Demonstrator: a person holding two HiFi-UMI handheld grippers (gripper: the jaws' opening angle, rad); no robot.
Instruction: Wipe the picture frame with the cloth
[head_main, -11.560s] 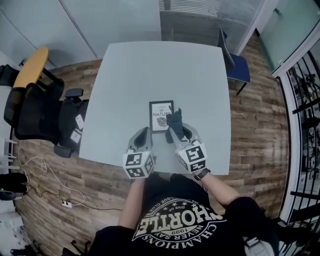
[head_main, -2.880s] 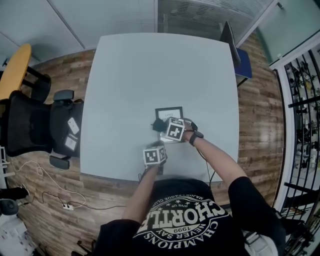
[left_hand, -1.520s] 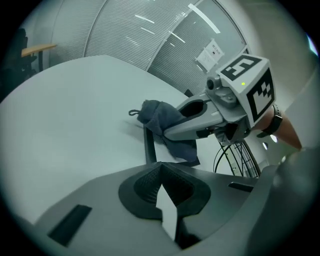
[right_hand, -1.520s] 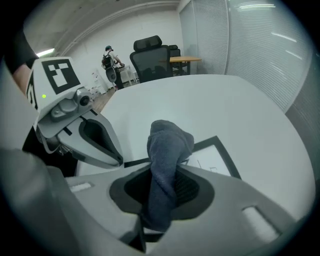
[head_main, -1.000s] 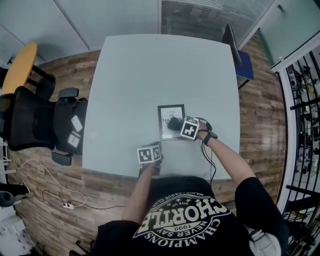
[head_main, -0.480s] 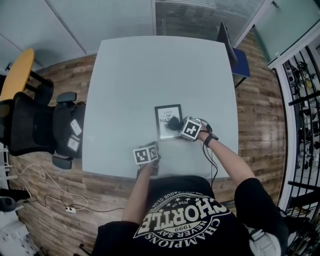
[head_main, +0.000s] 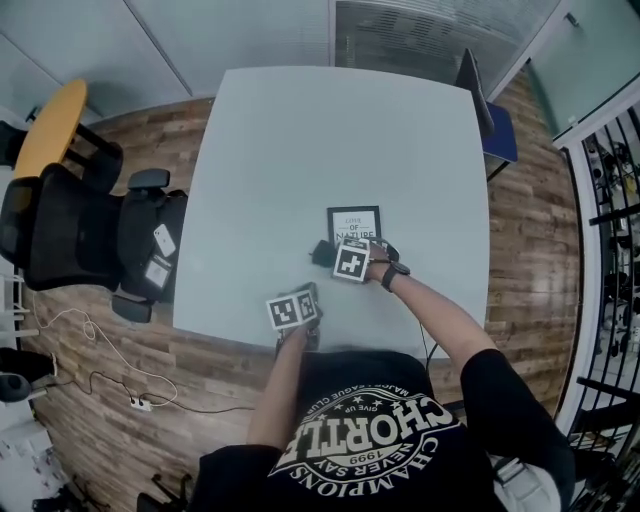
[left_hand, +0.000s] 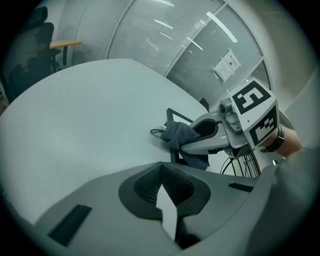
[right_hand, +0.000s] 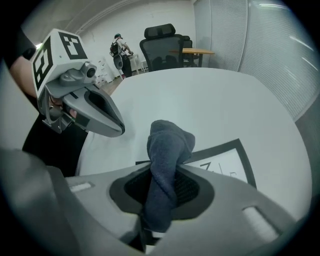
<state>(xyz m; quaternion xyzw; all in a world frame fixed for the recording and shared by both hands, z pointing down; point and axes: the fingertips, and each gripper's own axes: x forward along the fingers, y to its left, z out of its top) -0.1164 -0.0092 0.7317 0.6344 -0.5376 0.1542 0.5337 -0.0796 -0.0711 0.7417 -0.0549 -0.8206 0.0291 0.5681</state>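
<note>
Grey cloth (right_hand: 169, 150) clamped in right tongs (right_hand: 165, 192) — at picture frame (right_hand: 227, 162) edge.

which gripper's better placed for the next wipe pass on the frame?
Right. The right gripper is shut on the cloth, at the near edge of the picture frame. The left gripper is shut on nothing, farther from the frame.

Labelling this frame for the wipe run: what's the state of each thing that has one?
left gripper: shut, nothing between the jaws, held apart from the picture frame.
right gripper: shut on the cloth.
cloth: bunched up, pinched in the right gripper, at the picture frame's edge.
picture frame: lying flat, face up, on the table.
</note>
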